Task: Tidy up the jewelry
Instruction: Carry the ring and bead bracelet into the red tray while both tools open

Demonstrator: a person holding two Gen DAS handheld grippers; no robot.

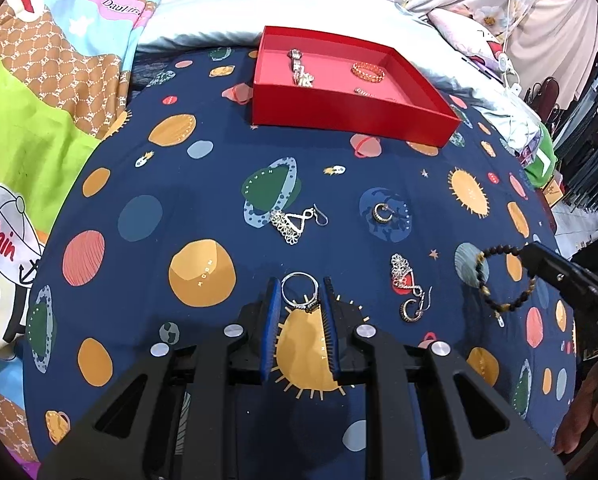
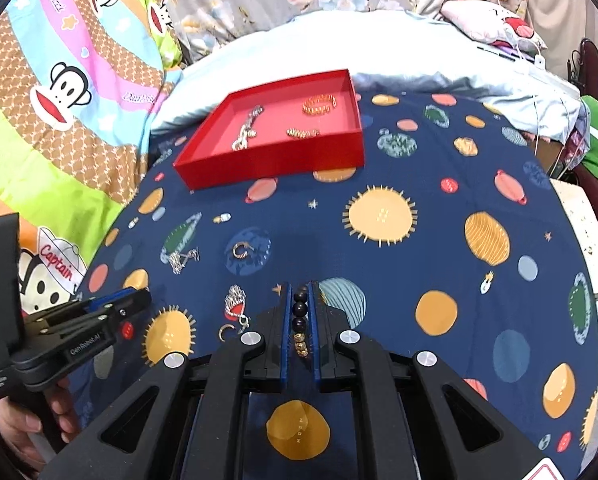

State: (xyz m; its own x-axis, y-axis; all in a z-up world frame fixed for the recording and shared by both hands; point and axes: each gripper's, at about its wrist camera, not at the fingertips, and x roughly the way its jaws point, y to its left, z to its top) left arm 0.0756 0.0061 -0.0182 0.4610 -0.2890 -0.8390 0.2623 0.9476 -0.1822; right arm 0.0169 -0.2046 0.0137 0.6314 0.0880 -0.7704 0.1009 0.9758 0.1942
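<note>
My left gripper (image 1: pixel 301 283) is shut on a silver ring (image 1: pixel 309 307), just above the navy planet-print cloth (image 1: pixel 203 168). A dark beaded bracelet (image 2: pixel 299 311) sits pinched between the blue pads of my right gripper (image 2: pixel 300 286). In the left wrist view that bracelet (image 1: pixel 484 280) hangs in a loop from the right gripper (image 1: pixel 530 249), clear of the cloth. A red box (image 1: pixel 355 114) at the far side holds a silver chain piece (image 1: pixel 301 70), an orange bracelet (image 1: pixel 368 72) and a small gold piece. The same red box (image 2: pixel 275 165) appears in the right wrist view.
Loose on the cloth lie a silver flower earring (image 1: pixel 295 224), a dark hoop earring (image 1: pixel 381 213), and a second flower earring (image 1: pixel 403 276) with a hoop (image 1: pixel 413 312). A cartoon-print quilt (image 1: pixel 39 100) lies to the left and pillows (image 1: pixel 203 20) behind the box. A hand (image 2: pixel 23 428) holds the left gripper (image 2: pixel 137 298).
</note>
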